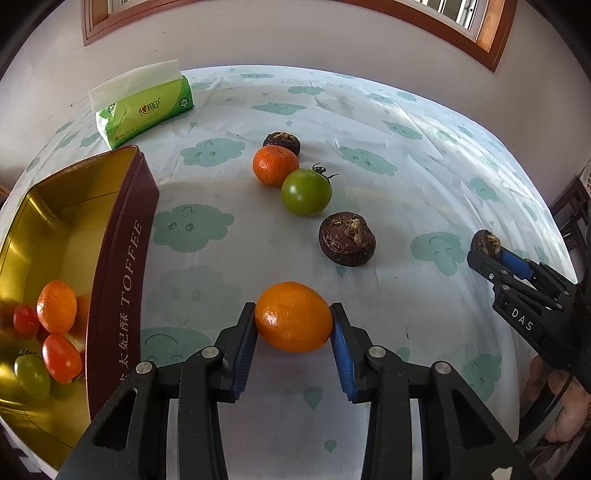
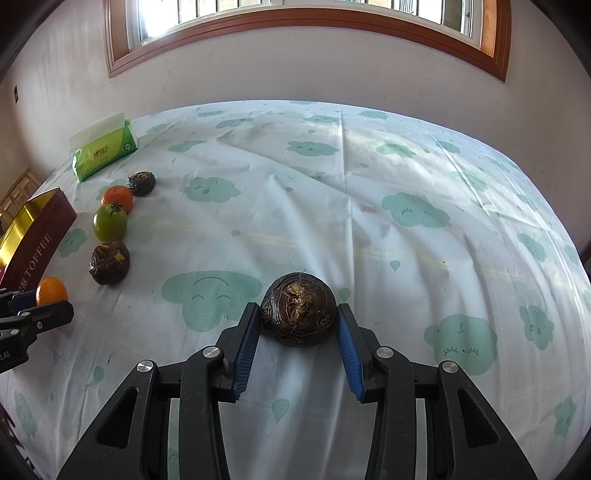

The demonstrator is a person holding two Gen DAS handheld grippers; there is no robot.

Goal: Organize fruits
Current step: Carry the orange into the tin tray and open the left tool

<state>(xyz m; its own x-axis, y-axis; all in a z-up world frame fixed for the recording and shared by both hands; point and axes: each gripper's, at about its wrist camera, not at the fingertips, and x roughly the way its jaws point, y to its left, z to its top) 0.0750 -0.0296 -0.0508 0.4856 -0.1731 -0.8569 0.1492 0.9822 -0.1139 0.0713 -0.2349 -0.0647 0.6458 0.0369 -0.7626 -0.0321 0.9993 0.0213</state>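
My left gripper (image 1: 293,314) is shut on an orange citrus fruit (image 1: 293,316) just above the cloth, right of the maroon TOFFEE tin (image 1: 122,258). The tin holds an orange fruit (image 1: 56,306), red tomatoes (image 1: 61,357) and a green tomato (image 1: 32,374). My right gripper (image 2: 298,314) is shut on a brown water chestnut (image 2: 298,314); it also shows in the left wrist view (image 1: 487,248). On the cloth lie a brown chestnut (image 1: 347,239), a green tomato (image 1: 306,192), a tangerine (image 1: 275,165) and another chestnut (image 1: 282,142).
A green tissue pack (image 1: 146,105) lies at the back left by the wall. The table (image 2: 369,221) carries a white cloth with green cloud prints. A window (image 2: 295,22) is in the wall behind. The tin stands at the table's left edge.
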